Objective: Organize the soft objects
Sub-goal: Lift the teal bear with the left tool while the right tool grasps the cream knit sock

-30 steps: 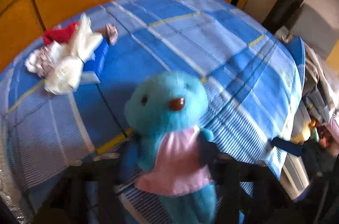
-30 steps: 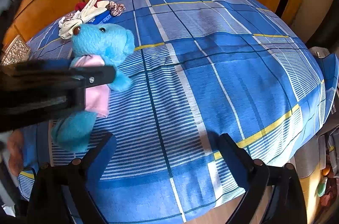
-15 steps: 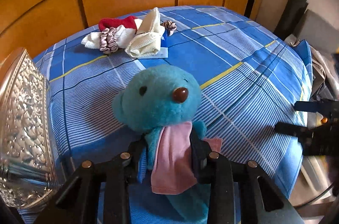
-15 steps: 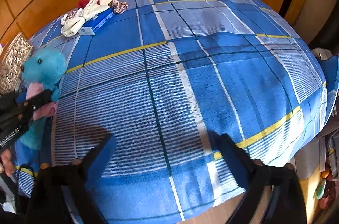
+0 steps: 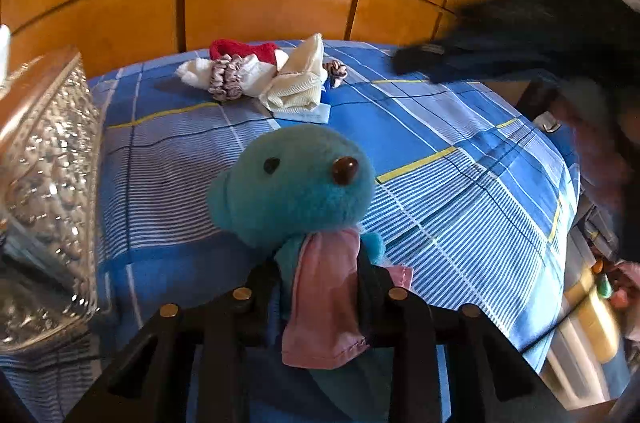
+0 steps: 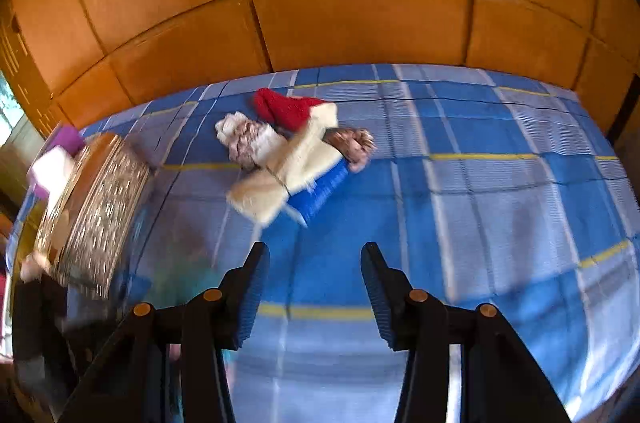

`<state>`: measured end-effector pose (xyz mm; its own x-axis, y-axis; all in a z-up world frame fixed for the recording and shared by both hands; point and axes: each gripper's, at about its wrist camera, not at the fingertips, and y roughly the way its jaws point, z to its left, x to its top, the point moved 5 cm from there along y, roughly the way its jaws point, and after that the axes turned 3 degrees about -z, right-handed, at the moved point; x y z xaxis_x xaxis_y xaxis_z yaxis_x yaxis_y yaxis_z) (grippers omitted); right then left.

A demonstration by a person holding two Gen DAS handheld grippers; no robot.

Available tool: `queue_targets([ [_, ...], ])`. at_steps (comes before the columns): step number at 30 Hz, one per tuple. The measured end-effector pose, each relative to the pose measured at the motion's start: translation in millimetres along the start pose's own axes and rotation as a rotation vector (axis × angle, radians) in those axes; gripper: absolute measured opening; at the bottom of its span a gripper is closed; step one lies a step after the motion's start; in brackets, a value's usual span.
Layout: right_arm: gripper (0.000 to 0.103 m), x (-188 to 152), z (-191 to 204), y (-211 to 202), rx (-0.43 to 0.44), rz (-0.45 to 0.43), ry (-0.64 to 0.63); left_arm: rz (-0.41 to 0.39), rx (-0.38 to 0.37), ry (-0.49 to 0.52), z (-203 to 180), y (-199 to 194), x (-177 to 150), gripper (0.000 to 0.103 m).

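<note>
Teddy: light, squashy; left tool clenched on its middle. Right tool half-closing, grasping nothing.

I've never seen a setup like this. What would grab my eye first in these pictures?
First, the fluffy turquoise teddy bear with a pink cloth bib, pinched at its body in the left tool, low in the middle of the left wrist view. Behind it, near the orange wooden panel wall, a heap of soft red, white and cream things lies on the blue checked bedspread. A shiny embossed silver container stands at the left edge.
</note>
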<state>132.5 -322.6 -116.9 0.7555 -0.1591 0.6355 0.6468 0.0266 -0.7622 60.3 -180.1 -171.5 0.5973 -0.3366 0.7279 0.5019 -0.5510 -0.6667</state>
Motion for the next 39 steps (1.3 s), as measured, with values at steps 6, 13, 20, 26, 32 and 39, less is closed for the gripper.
queue_targets([
  [6,0.049,27,6,63,-0.007,0.031,0.113,-0.020,-0.020,-0.002,2,4,-2,0.030],
  [13,0.043,44,18,99,-0.051,0.034,0.108,-0.030,-0.038,-0.011,3,4,-3,0.031],
  [20,0.016,33,18,63,-0.010,0.040,0.020,-0.033,-0.050,-0.020,8,1,-5,0.031],
  [26,0.016,-25,-21,27,0.007,0.154,0.044,-0.033,-0.043,-0.012,9,0,-6,0.031],
  [32,0.022,-71,-61,26,0.065,0.107,0.239,-0.029,-0.022,0.009,4,0,-5,0.032],
  [39,0.023,-87,-71,24,0.137,-0.034,0.351,-0.002,0.014,0.050,-1,2,-2,0.032],
])
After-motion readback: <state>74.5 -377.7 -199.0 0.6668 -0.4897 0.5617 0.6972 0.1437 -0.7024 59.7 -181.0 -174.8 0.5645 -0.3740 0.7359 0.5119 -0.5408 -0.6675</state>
